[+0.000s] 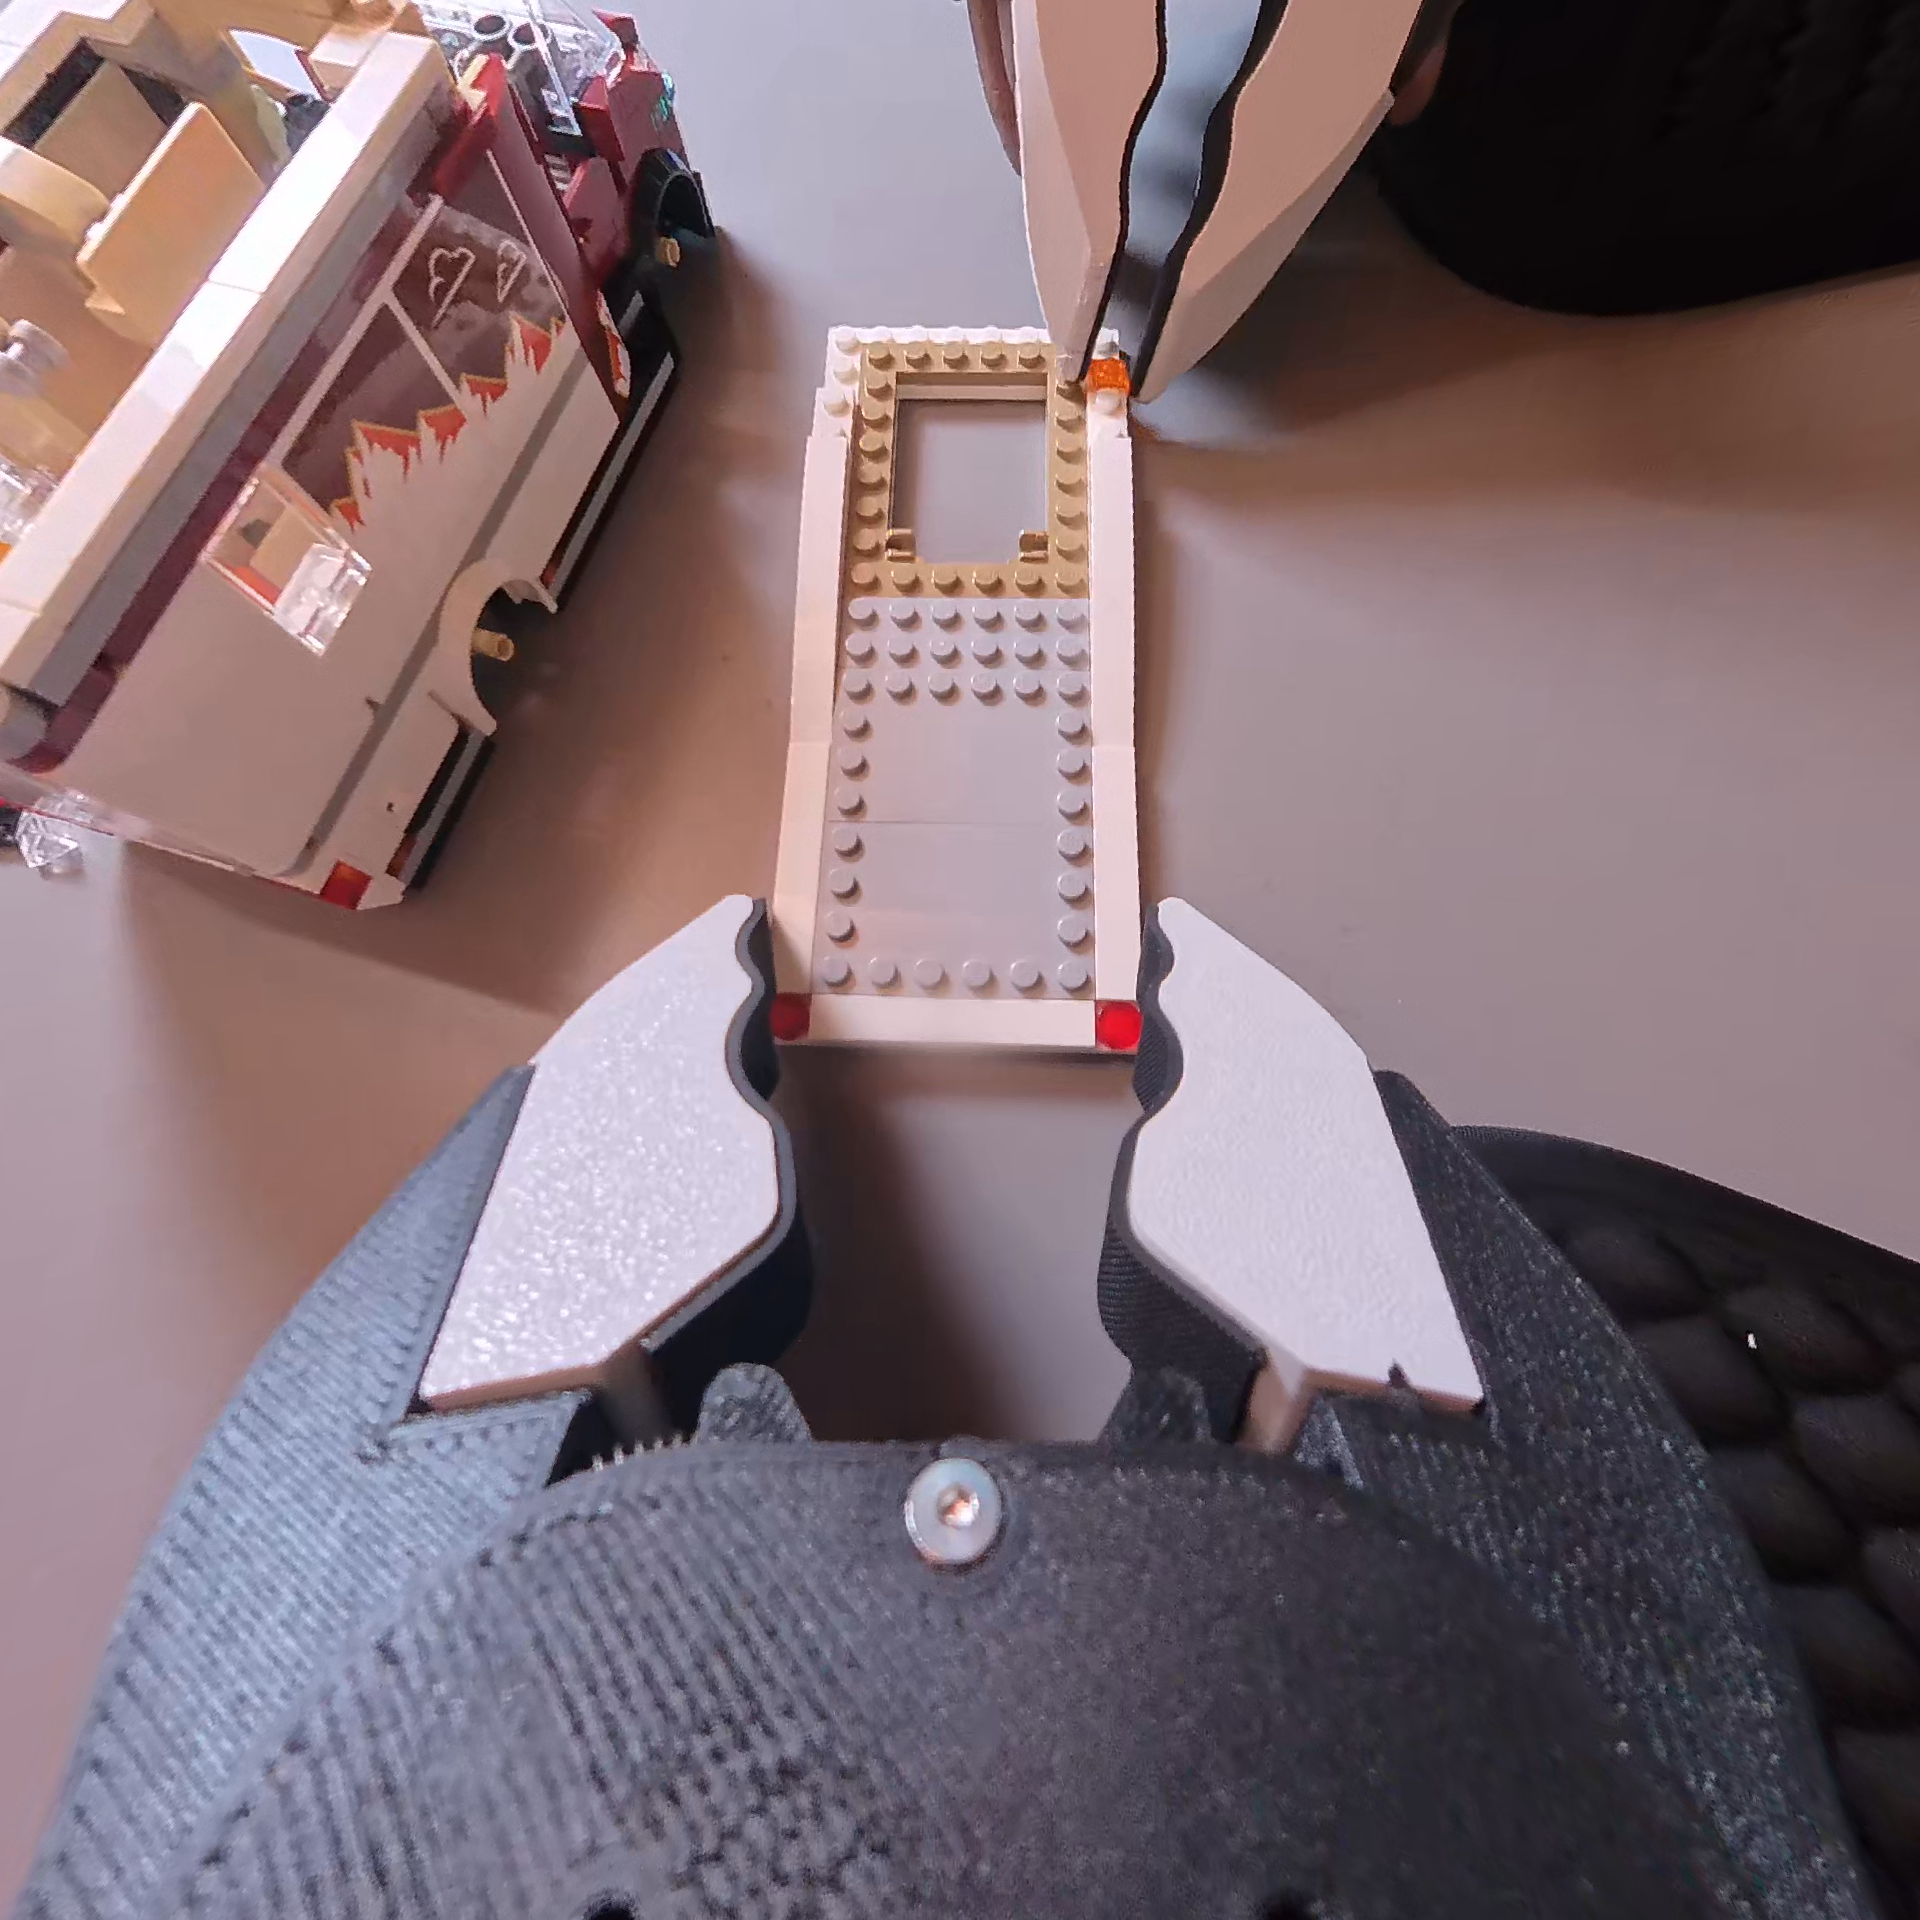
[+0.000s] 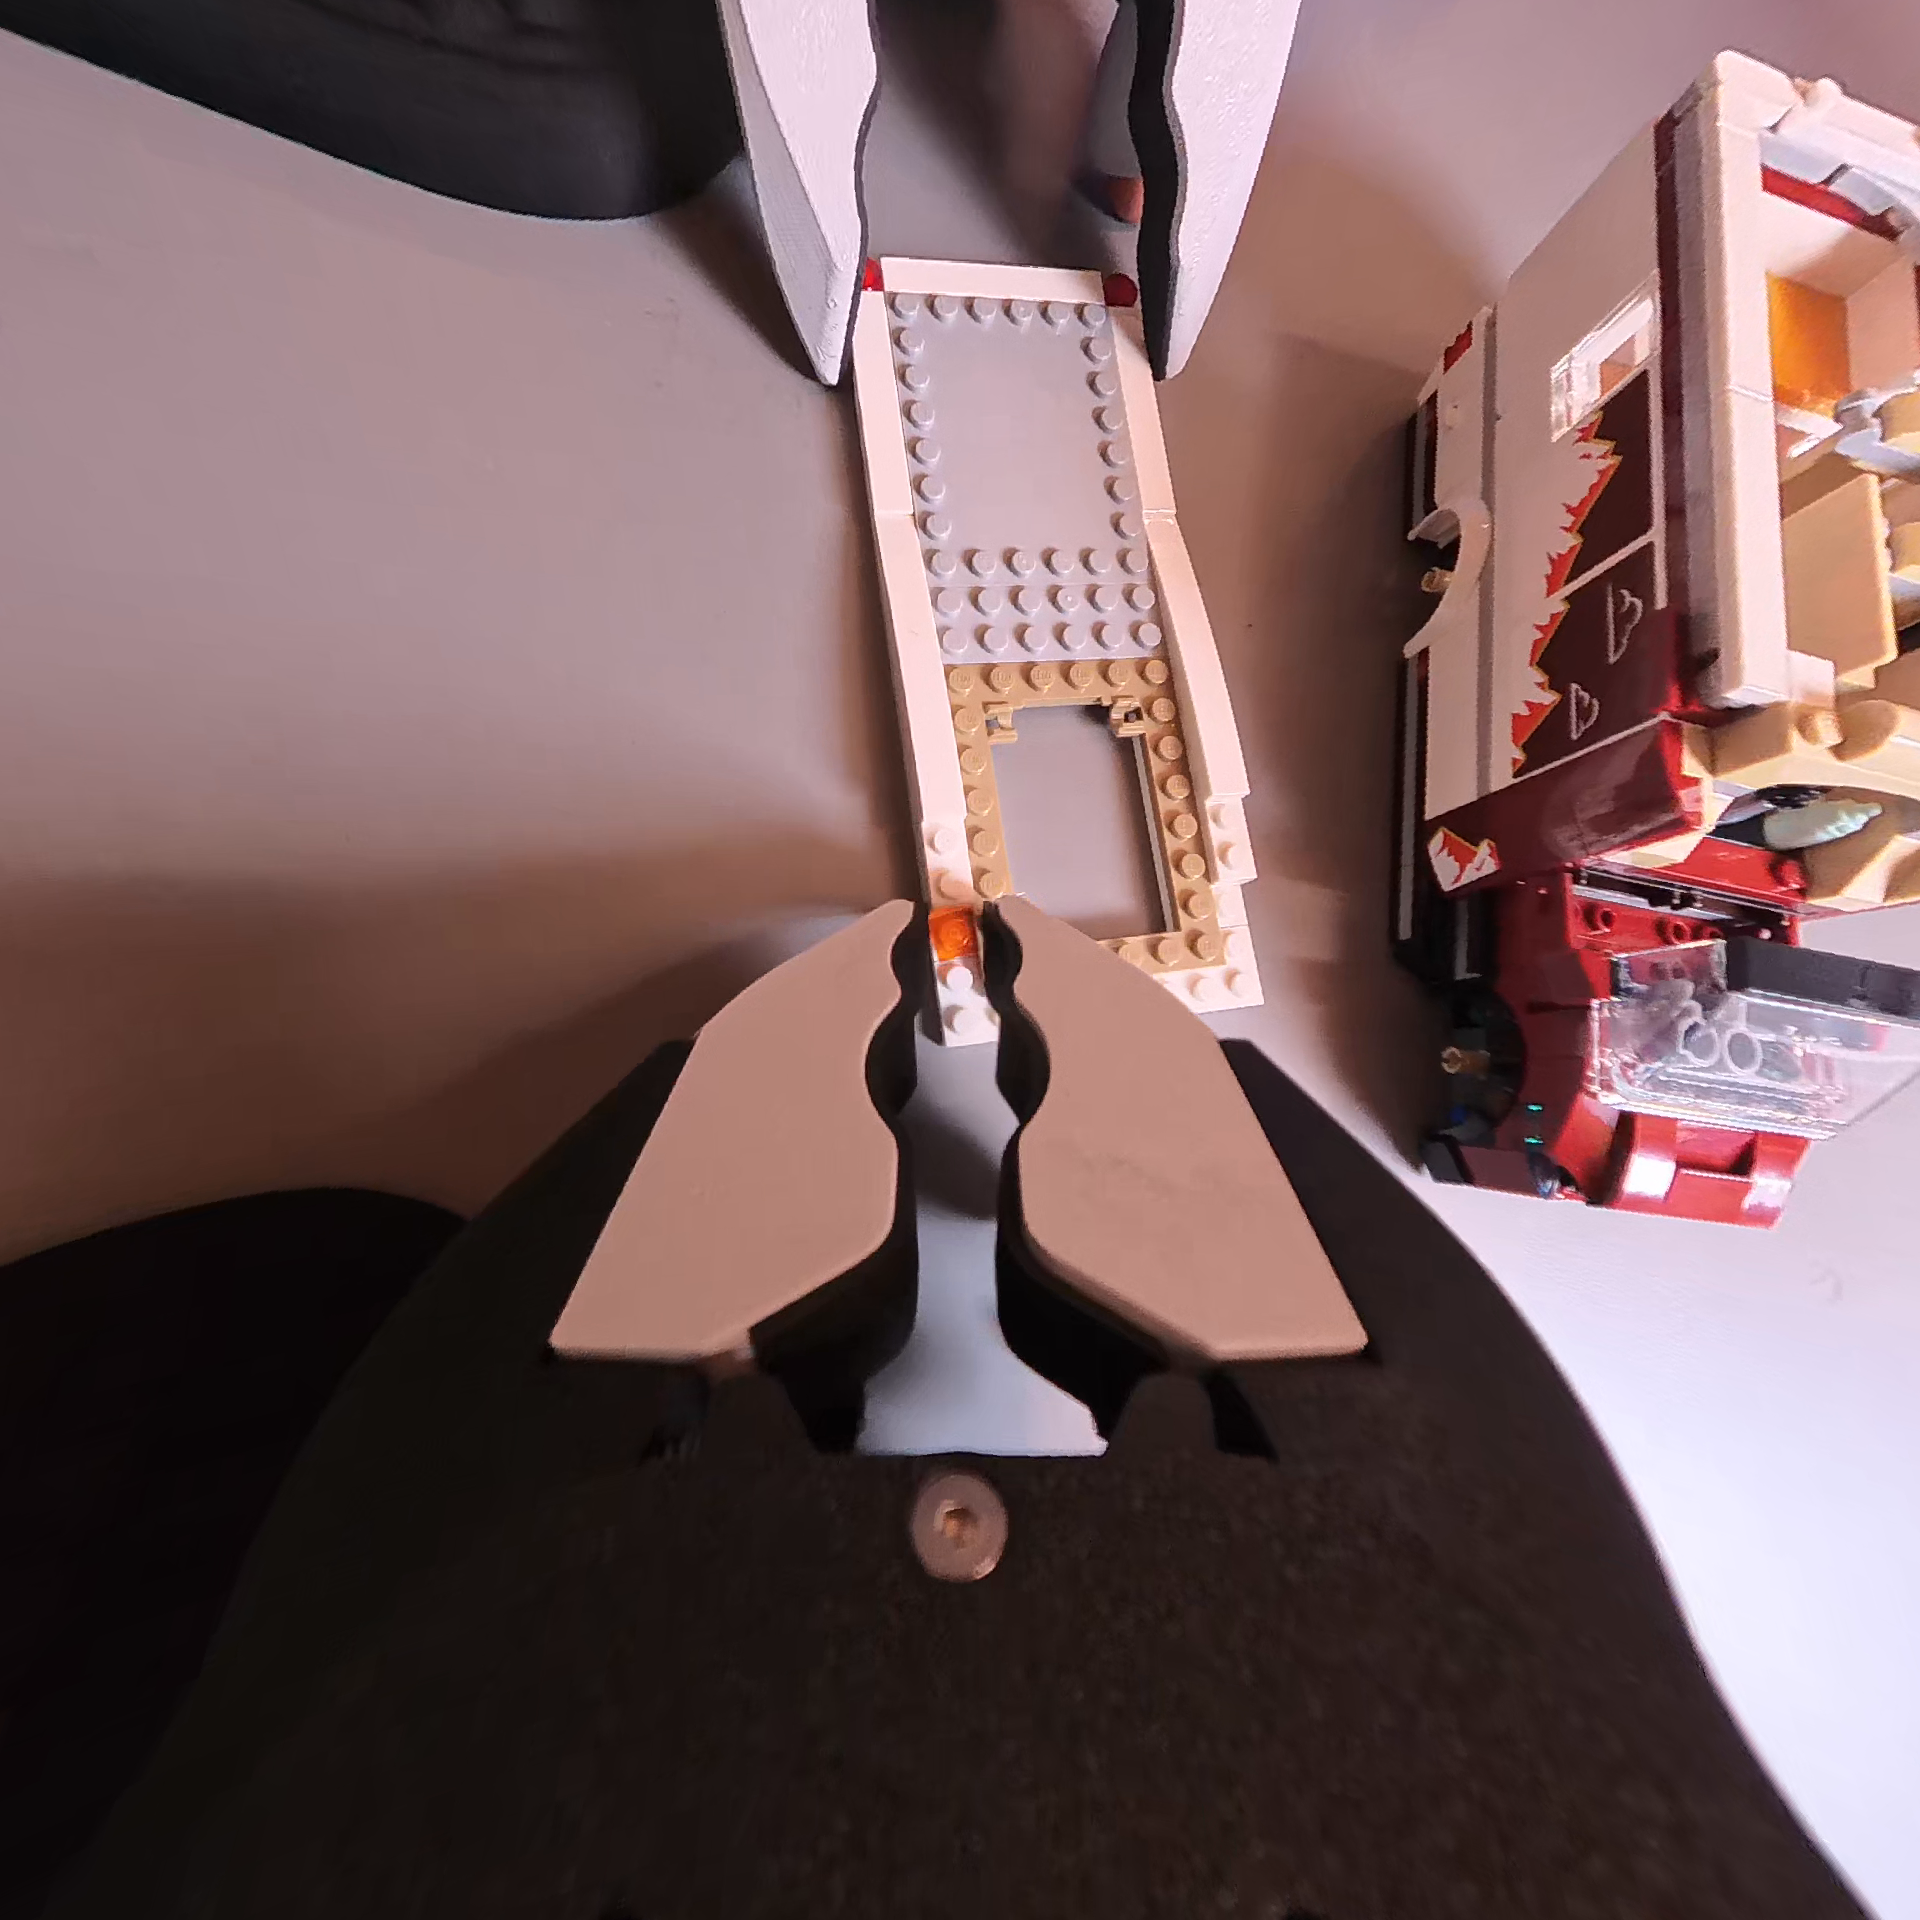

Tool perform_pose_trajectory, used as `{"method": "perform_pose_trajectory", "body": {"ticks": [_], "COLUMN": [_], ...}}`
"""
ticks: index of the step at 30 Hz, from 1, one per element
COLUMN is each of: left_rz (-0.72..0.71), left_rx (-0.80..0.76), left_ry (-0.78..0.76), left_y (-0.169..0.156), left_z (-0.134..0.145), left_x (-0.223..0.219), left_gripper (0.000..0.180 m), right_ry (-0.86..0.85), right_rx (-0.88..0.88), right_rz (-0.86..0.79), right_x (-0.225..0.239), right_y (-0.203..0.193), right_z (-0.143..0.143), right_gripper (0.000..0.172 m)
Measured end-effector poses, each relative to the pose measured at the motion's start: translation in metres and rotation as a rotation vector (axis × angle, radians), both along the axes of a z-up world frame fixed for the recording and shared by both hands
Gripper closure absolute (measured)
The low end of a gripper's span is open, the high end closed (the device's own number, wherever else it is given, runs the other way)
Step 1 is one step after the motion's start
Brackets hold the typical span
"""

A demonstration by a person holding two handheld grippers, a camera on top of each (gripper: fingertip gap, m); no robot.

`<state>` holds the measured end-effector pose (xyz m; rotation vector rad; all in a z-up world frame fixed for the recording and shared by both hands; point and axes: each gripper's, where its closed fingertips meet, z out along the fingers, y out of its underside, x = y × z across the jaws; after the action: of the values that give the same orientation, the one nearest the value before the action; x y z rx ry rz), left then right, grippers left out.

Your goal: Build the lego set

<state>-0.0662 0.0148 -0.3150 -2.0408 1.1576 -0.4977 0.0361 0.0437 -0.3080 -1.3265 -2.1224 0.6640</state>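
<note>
A long brick-built panel (image 1: 956, 769) lies flat on the table, with a white border, grey plates and a tan open frame at its far end. My left gripper (image 1: 956, 966) straddles its near end, and both pads press the sides at the red corner pieces (image 1: 1117, 1023). In the right wrist view the panel (image 2: 1018, 457) runs away from me, with the left gripper (image 2: 997, 353) at its far end. My right gripper (image 2: 956, 920) is shut on a small clear orange piece (image 2: 954, 928) that sits on the panel's corner. The left wrist view shows this gripper (image 1: 1112, 379) and the orange piece (image 1: 1105, 372) too.
A roofless dark red and white brick-built camper van (image 1: 312, 520) stands left of the panel and shows at the right in the right wrist view (image 2: 1662, 727). A small clear piece (image 1: 47, 836) lies by its rear. A dark shape (image 1: 1662, 156) fills the far right corner.
</note>
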Motion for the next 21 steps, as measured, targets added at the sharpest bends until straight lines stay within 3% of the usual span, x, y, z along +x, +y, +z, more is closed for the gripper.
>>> {"method": "perform_pose_trajectory", "body": {"ticks": [21], "left_rz": [0.003], "left_rx": [-0.005], "left_ry": [-0.012], "left_y": [0.0001], "left_z": [0.0005], "left_x": [0.0], "left_gripper": [0.112], "right_ry": [-0.004], "right_rx": [0.009], "right_rz": [0.02], "right_x": [0.0073], "right_y": [-0.0023], "right_z": [0.0053], "right_gripper": [0.163]}}
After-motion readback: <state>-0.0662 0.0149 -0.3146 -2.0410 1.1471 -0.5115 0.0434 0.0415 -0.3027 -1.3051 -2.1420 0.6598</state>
